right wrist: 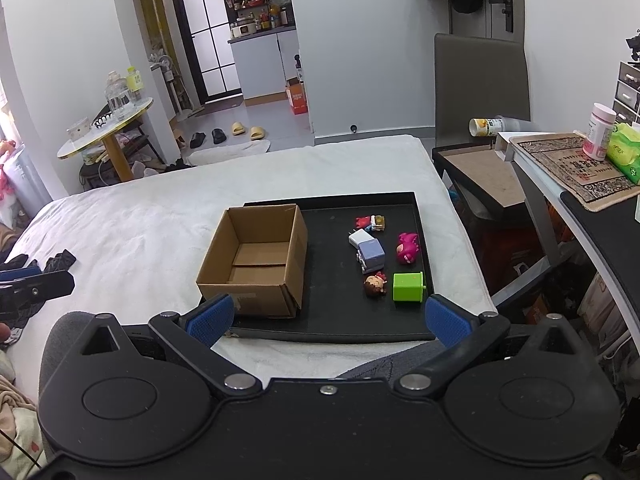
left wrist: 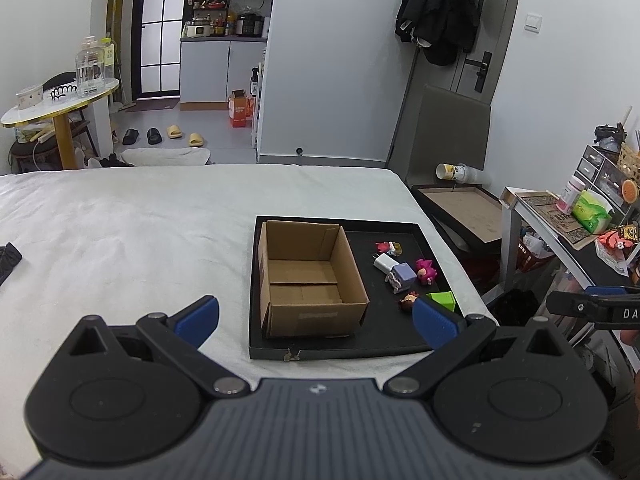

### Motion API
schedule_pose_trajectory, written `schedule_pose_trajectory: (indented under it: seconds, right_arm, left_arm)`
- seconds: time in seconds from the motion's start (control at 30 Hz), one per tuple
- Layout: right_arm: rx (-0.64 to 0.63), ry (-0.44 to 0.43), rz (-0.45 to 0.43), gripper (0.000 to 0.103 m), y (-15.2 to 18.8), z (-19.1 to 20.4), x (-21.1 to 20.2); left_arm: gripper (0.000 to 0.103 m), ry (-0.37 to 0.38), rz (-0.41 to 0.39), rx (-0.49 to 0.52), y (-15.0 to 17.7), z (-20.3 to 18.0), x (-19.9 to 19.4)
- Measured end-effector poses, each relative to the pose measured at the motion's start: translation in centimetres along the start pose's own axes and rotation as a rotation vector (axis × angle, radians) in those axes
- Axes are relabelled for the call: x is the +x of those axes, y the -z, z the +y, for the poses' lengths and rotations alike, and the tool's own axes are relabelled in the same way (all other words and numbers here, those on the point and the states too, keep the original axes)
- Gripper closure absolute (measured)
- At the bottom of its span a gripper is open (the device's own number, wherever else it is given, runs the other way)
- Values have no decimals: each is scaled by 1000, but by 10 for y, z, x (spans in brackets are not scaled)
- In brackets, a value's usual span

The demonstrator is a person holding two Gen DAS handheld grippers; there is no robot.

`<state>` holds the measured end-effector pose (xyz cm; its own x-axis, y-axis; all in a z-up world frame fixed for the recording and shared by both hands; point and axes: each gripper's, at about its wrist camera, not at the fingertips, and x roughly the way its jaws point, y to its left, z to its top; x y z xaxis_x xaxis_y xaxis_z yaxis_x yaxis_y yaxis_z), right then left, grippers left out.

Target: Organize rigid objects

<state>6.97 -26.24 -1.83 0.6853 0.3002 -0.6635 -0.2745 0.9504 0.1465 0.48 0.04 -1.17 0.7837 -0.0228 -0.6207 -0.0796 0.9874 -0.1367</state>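
Toys: your small rigid pieces lie loose on the black tray, all to the right of the cardboard box.
Green block: the toy nearest you, a doll head just beside it on the box side.
Box: open, empty, on the tray's left half.
Left gripper: your jaws are spread wide, gripping nothing.
Right gripper: jaws spread too, short of the tray.

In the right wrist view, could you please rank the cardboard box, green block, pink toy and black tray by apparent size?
1. Black tray
2. Cardboard box
3. Green block and pink toy: too alike to rank, and the block lies nearer the camera.
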Motion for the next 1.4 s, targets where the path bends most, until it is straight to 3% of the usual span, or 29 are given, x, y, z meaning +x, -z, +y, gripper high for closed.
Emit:
schedule_pose_trajectory:
  seconds: [0.63,1.4]
  right_arm:
    - [55,-24,24,0,-8,-14,34]
    - [152,-3,107,1,-29,-55,111]
  left_arm:
    - [1,-27,46,-23,-4,7,47]
    - [3,-55,203,-84,-24,20,154]
